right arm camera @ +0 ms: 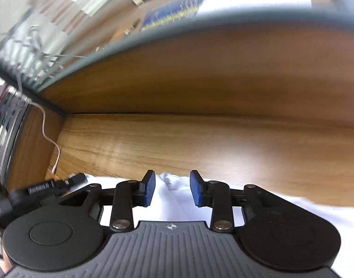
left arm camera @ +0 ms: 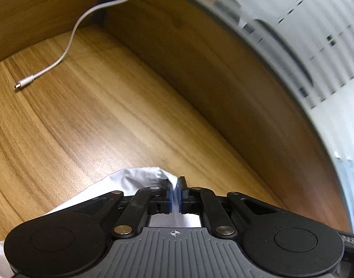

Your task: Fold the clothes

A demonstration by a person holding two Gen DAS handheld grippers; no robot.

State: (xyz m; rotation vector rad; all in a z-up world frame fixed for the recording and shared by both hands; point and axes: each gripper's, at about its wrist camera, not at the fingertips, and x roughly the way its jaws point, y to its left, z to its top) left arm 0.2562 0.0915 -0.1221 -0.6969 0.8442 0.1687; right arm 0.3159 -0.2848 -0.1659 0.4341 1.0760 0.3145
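Left gripper [left arm camera: 176, 193] clenched on edge of white garment [left arm camera: 135, 180], blue pads [left arm camera: 170, 197] pinching cloth between them; rest of fabric trails down-left over wooden tabletop [left arm camera: 95, 115]. Right gripper [right arm camera: 172, 188] released, pads [right arm camera: 150, 188] spread apart, crumpled fold of garment [right arm camera: 170, 180] lying between them on table. White charging cable [left arm camera: 68, 46] lies well apart, near back corner

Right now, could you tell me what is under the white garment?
The wooden desk lies under the white garment. The left gripper pinches its edge; the right gripper is open above it. Anything beneath the cloth is covered.
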